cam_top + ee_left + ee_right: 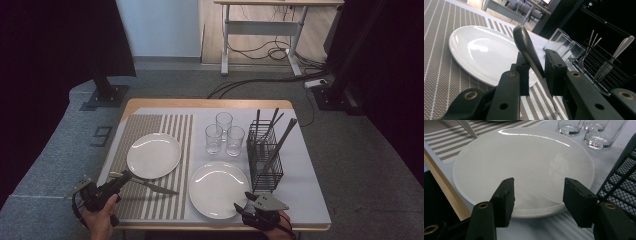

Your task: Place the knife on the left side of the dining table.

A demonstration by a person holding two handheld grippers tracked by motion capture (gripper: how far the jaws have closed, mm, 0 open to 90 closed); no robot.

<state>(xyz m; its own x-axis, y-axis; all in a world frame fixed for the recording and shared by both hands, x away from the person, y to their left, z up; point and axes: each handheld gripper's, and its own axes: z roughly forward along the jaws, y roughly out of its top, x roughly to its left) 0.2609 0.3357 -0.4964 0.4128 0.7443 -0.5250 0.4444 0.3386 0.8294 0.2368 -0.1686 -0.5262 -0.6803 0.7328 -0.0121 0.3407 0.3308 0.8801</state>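
Glossy white plate; woven placemat; wire caddy.

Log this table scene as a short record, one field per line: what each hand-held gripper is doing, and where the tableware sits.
left hand-held gripper: a knife between its jaws, blade lying over the striped placemat
right hand-held gripper: open, empty, jaws facing the near plate
far plate: on the striped placemat
glasses: three, clustered behind the near plate
wire caddy: right of the near plate, cutlery standing in it
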